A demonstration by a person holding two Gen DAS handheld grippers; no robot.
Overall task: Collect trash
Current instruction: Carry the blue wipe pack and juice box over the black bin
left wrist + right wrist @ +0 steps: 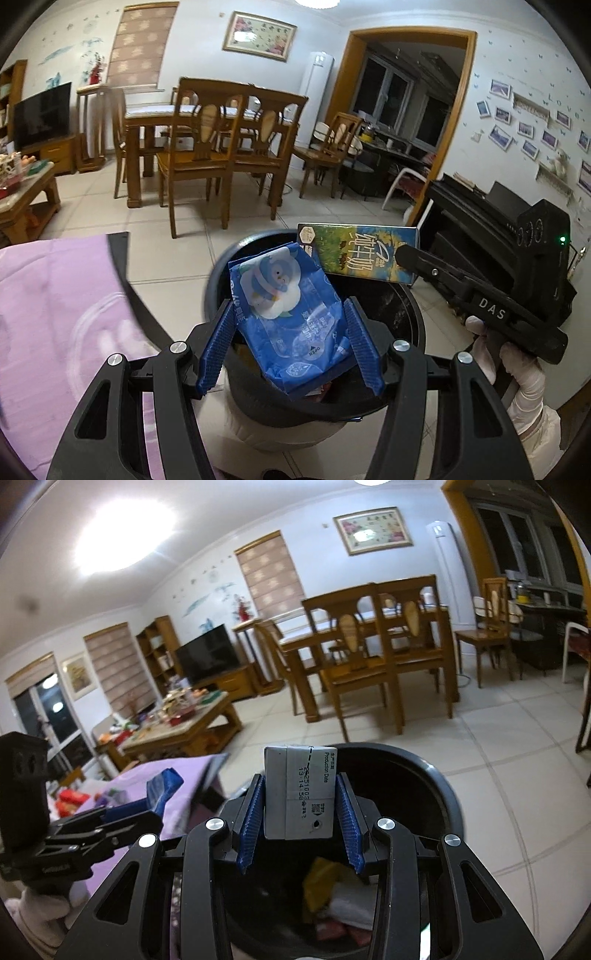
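My left gripper is shut on a blue wet-wipes packet and holds it tilted above the round black trash bin. My right gripper is shut on a milk carton, grey end toward the camera, over the bin's open mouth. In the left wrist view the carton shows green and blue at the bin's far rim, with the right gripper's black body and a gloved hand beside it. Yellow, white and red trash lies inside the bin.
A surface with a purple cloth stands left of the bin. A wooden dining table with chairs, a cluttered coffee table, a TV and a black piano stand around the tiled floor.
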